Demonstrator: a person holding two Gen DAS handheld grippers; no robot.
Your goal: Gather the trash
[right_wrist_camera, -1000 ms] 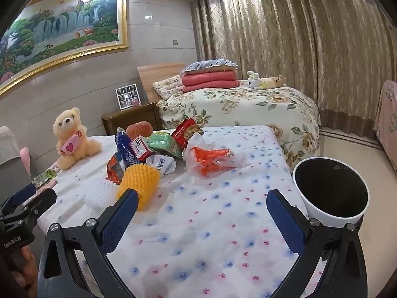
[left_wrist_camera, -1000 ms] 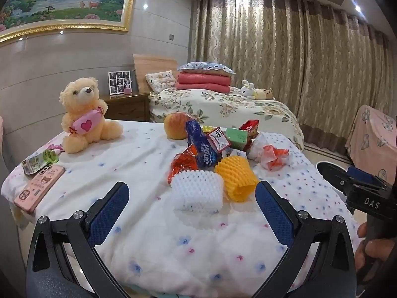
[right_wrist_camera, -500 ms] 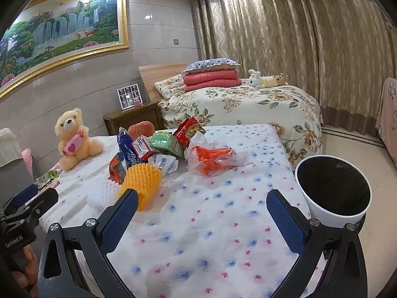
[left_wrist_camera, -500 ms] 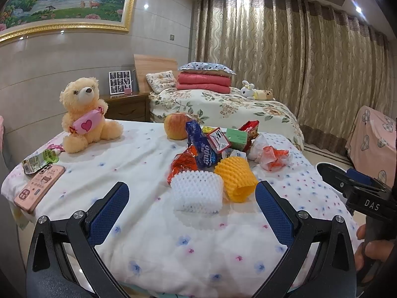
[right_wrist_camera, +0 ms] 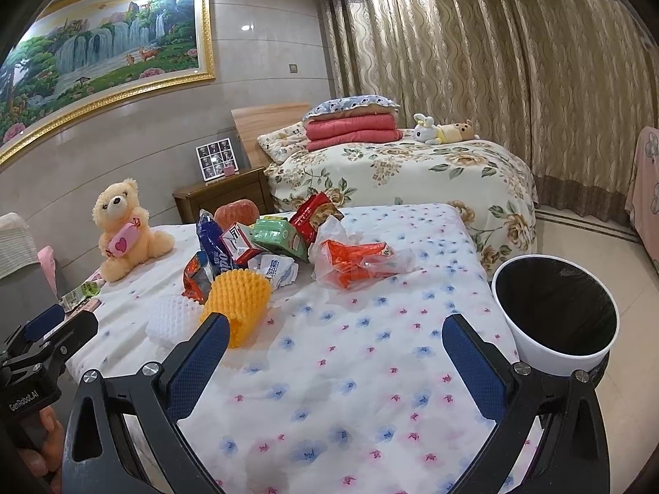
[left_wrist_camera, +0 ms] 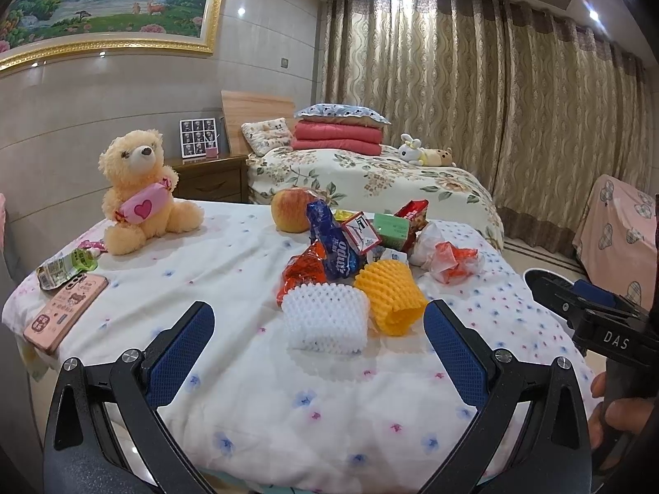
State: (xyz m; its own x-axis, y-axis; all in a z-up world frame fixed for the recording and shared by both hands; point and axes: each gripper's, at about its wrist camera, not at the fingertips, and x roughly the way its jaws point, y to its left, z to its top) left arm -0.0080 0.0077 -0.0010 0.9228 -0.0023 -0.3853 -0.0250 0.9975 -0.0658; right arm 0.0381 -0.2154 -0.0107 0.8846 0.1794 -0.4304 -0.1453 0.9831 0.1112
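Left wrist view. The left gripper point(left_wrist_camera: 319, 339) is spread wide and empty, held above the near edge of the flowered bedspread point(left_wrist_camera: 230, 271). Directly ahead, between the two fingers, lies the white foam fruit net point(left_wrist_camera: 327, 315), with the yellow foam fruit net point(left_wrist_camera: 391, 302) touching its right side. Beyond them sits the rest of the litter: an orange wrapper point(left_wrist_camera: 304, 269), a blue snack bag point(left_wrist_camera: 333, 247), a small red-and-white carton point(left_wrist_camera: 362, 234), a green packet point(left_wrist_camera: 391, 226) and a crumpled clear bag point(left_wrist_camera: 449, 253). An apple point(left_wrist_camera: 290, 210) rests behind the pile. Far to the left are a teddy bear point(left_wrist_camera: 138, 191) and a phone point(left_wrist_camera: 66, 306), neither of which looks like trash. The right gripper point(left_wrist_camera: 589, 308) enters at the right margin.

Right wrist view. The right gripper point(right_wrist_camera: 335, 348) is likewise parted, with nothing between its fingers. The litter pile lies ahead and to its left, the yellow net point(right_wrist_camera: 237, 302) nearest its left finger. The white bin point(right_wrist_camera: 556, 313) stands on the floor to the right, just beyond the right finger; its dark liner hides any contents.

Progress, as judged: collection appears not yet begun, since every piece lies on the bed and neither tool carries anything. All items remain to be lifted and carried to the bin.
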